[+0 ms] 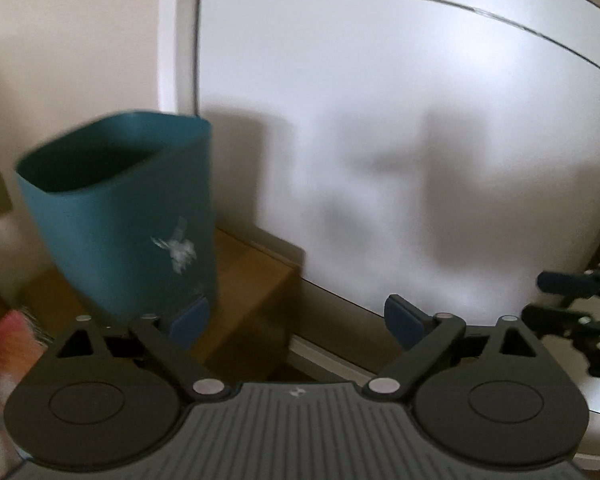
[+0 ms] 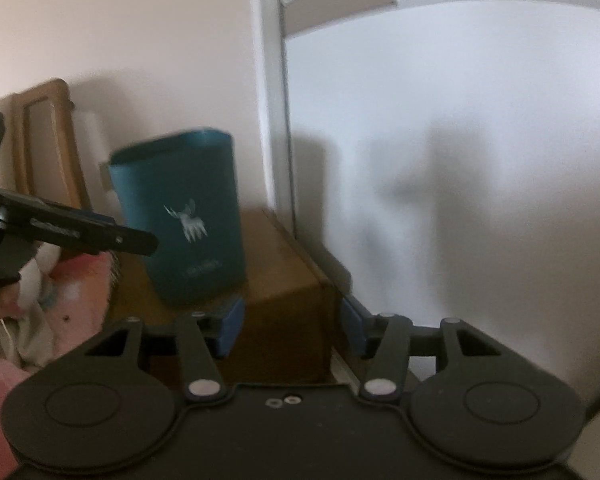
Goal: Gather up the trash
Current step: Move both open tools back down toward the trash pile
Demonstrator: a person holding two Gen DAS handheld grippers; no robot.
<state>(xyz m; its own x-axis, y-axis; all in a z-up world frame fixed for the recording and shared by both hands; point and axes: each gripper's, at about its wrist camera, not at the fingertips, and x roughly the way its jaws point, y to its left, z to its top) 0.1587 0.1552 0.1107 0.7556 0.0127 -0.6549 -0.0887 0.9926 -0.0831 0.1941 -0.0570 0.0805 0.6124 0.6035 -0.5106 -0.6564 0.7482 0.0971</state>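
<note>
The left gripper (image 1: 298,320) fills the foreground of its own view with both blue pads spread wide and nothing between them; the right gripper (image 2: 292,330) likewise stands released, its pads apart over bare air. Each tool also shows at the edge of the other's camera, cut off by the frame and blurred.

Both views are soft with motion blur. The white figure printed on the bin's front reads as an antlered animal from the right wrist view but is only a smear from the left, and the small lettering under it cannot be read. The inside of the bin is dark; whether it holds anything cannot be told.

One teal bin (image 2: 184,216) stands upright on a brown cardboard box (image 2: 284,280), set in a corner against a cream wall (image 2: 140,32) and a white panel (image 2: 460,120) that carries grey shadows. A wooden chair back (image 2: 48,140) leans behind the bin. Pink cloth (image 2: 80,296), partly out of frame, lies low on the left.
</note>
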